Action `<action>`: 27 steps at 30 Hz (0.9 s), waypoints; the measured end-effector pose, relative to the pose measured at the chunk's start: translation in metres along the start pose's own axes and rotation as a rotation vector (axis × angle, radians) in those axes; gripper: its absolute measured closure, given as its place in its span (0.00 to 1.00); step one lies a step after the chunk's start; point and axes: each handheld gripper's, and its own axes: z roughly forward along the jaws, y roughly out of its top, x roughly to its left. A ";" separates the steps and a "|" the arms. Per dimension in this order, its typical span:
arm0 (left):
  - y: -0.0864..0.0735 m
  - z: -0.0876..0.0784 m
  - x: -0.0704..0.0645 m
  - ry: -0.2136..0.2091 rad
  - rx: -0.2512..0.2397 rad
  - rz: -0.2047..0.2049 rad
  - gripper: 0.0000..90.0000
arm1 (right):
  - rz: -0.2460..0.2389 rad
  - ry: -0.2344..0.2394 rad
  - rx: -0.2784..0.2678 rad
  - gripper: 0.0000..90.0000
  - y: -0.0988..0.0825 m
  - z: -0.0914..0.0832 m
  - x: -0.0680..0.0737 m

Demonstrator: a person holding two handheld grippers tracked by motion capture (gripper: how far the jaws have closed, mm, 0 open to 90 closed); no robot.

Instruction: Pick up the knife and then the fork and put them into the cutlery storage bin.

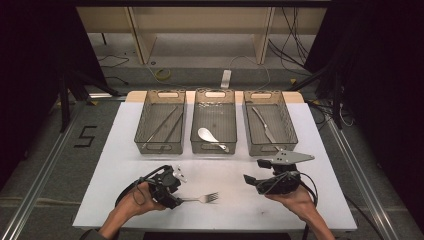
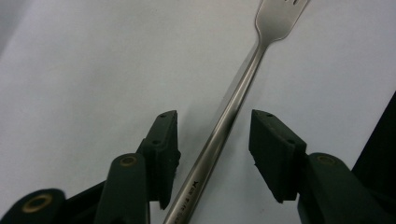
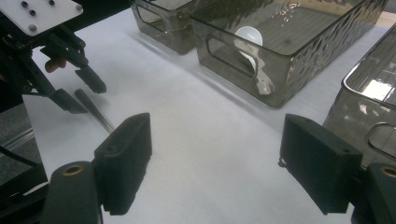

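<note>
Black pads [image 2: 163, 149] of the left gripper [image 2: 215, 154], still parted, flank the fork [image 2: 224, 130] handle untouched.

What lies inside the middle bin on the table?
The middle bin holds one white spoon, bowl toward the front left. In the right gripper view, the bin's tinted wall blurs part of it.

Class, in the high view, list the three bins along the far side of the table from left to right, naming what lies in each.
Chopsticks bin → spoon bin → knife bin.
</note>
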 end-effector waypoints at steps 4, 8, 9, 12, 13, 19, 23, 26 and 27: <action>0.002 0.003 -0.001 -0.003 0.014 0.025 0.65 | -0.002 0.002 0.005 0.29 -0.001 0.000 0.001; 0.005 0.006 -0.002 -0.008 0.041 0.041 0.70 | -0.001 0.007 0.008 0.29 -0.001 0.000 0.002; 0.005 0.007 -0.003 -0.011 0.049 0.038 0.71 | -0.001 0.008 0.009 0.29 -0.002 0.000 0.002; 0.006 0.010 -0.003 -0.016 0.074 0.048 0.73 | -0.003 0.007 0.011 0.29 -0.002 0.001 0.002; 0.006 0.010 -0.003 -0.011 0.076 0.048 0.74 | -0.003 0.007 0.010 0.29 -0.002 0.001 0.002; 0.008 0.011 -0.003 -0.010 0.091 0.052 0.77 | -0.008 0.008 0.015 0.29 -0.003 0.001 0.002; 0.010 0.011 -0.005 -0.003 0.106 0.073 0.79 | -0.008 0.004 0.017 0.29 -0.003 0.001 0.001; 0.010 0.011 -0.006 -0.002 0.112 0.091 0.80 | -0.008 0.003 0.017 0.30 -0.003 0.001 0.001; 0.010 0.011 -0.006 -0.005 0.112 0.091 0.81 | -0.008 0.002 0.017 0.30 -0.003 0.001 0.001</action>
